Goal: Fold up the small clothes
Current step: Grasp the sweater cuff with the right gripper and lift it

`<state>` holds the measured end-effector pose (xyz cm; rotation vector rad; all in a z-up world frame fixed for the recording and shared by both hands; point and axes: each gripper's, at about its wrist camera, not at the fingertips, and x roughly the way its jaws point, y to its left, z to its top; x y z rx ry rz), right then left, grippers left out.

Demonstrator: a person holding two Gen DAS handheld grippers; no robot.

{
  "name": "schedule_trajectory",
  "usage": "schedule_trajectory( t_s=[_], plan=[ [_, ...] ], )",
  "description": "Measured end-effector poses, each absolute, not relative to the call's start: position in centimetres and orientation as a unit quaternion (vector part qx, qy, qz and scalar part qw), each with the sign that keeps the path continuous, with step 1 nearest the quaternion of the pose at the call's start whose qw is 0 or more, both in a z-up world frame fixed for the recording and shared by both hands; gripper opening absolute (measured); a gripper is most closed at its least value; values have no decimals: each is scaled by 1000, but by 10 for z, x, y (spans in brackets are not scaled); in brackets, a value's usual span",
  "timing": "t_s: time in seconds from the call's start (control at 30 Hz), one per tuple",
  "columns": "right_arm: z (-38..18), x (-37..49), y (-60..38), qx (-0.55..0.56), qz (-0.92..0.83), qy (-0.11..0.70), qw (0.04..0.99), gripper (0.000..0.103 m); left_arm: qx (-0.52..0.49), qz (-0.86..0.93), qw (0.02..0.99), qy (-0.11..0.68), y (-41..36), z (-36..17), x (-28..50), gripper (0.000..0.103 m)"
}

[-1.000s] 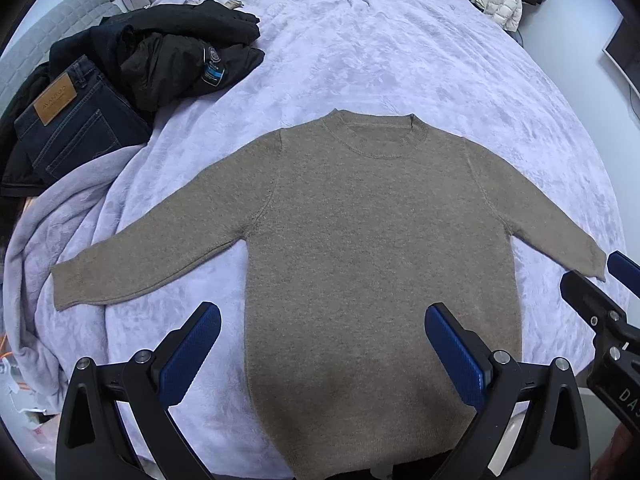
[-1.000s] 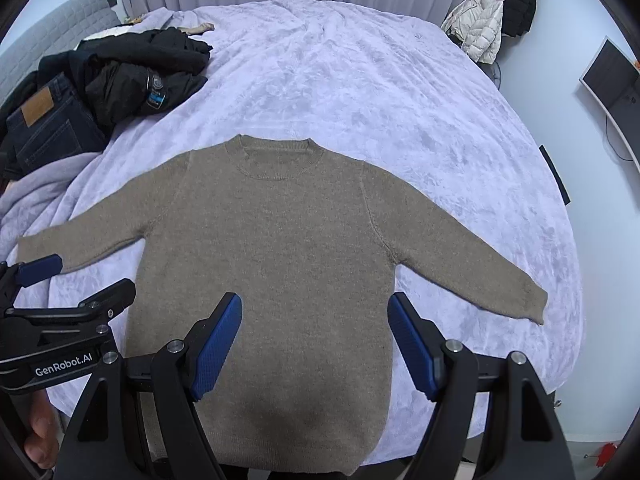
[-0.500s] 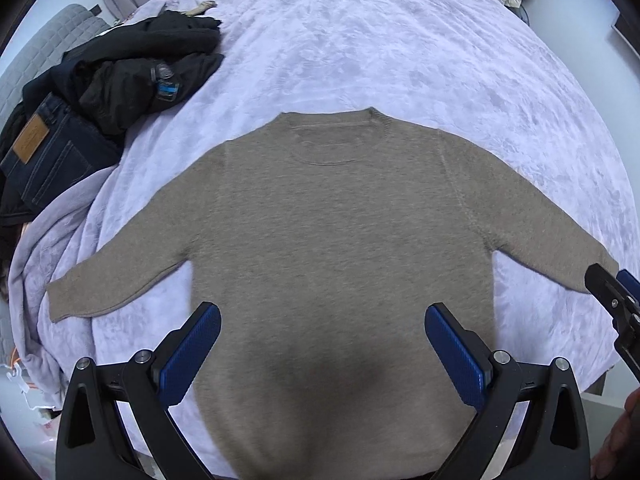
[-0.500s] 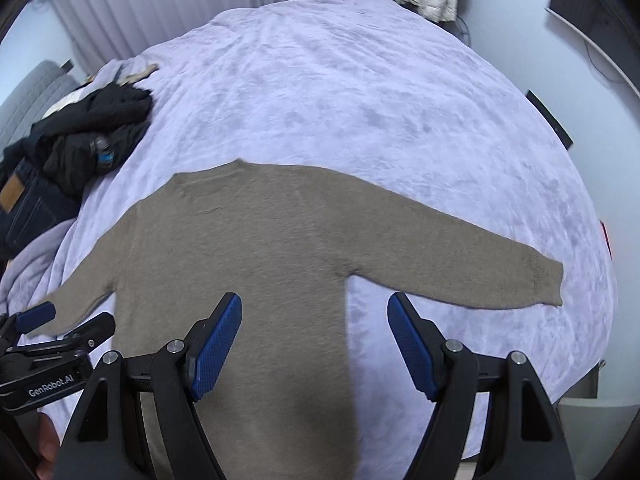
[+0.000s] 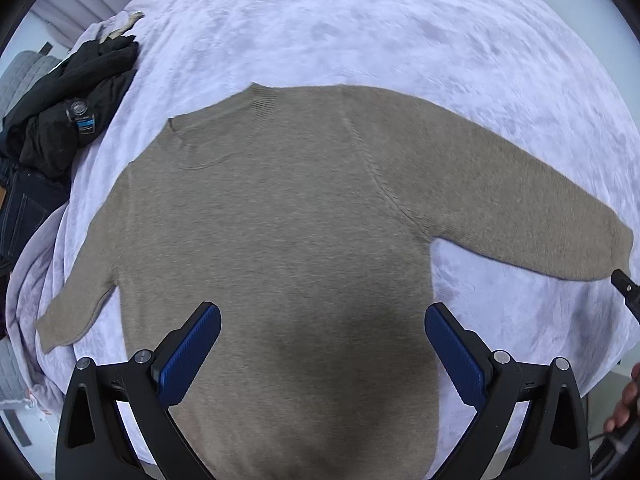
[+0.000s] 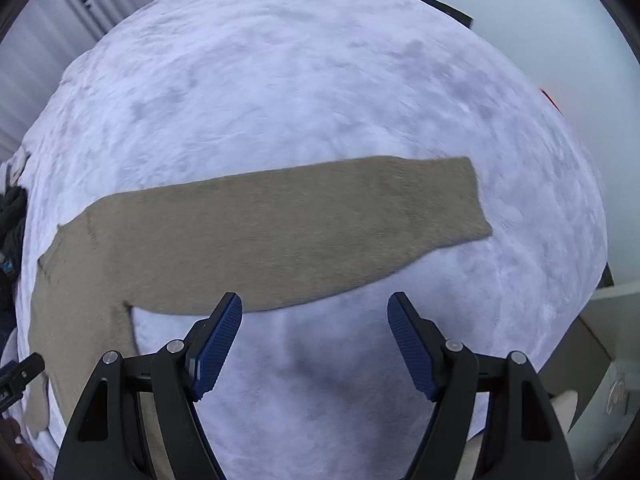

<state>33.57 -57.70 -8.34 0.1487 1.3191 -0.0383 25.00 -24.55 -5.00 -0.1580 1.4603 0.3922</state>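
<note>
Left wrist view
Sweater (image 5: 288,220): taupe knit, spread flat on the bed (image 5: 400,40), collar away from the camera, both sleeves out to the sides.
Left tool (image 5: 322,354): released, blue pads wide apart, nothing between them; it hangs over the sweater's lower body without touching it.
Bed's left edge: dark jacket (image 5: 72,120) heaped beside jeans (image 5: 24,208).
Right edge: tip of the other tool (image 5: 626,292) just beside the sleeve cuff.

Right wrist view
Sleeve (image 6: 300,232): lies stretched across the bed, cuff to the right.
Right tool (image 6: 314,346): released, pads wide apart and empty; one pad over the sleeve's lower edge, the other over bare blanket.
</note>
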Motion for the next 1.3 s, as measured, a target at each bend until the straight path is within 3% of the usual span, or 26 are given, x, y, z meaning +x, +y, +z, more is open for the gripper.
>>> schedule_trajectory(
  t_s=[0.3,0.37,0.4,0.43,0.47,0.63,1.0,1.3],
  plan=[
    [-150,377,-648,204,-27,585,784,76,-48,192,713,673,-258,-50,250,102],
    [-149,384,-645,200,-17,565,800,64,-53,201,710,673,-252,-49,245,102],
    [-148,388,-641,195,-9,561,804,42,-57,206,708,673,-249,-49,242,102],
    [-148,390,-640,196,3,562,803,9,-61,209,707,672,-246,-49,239,102],
    [-147,393,-638,204,16,567,798,6,-67,214,706,672,-242,-49,236,102],
    [-100,391,-590,110,58,540,832,6,-96,229,707,662,-221,-50,227,102],
    [35,340,-375,0,252,434,865,6,-176,254,721,620,-129,-35,179,102],
    [43,271,-199,-56,340,426,837,6,-247,300,704,595,-14,-44,94,102]
  ],
)
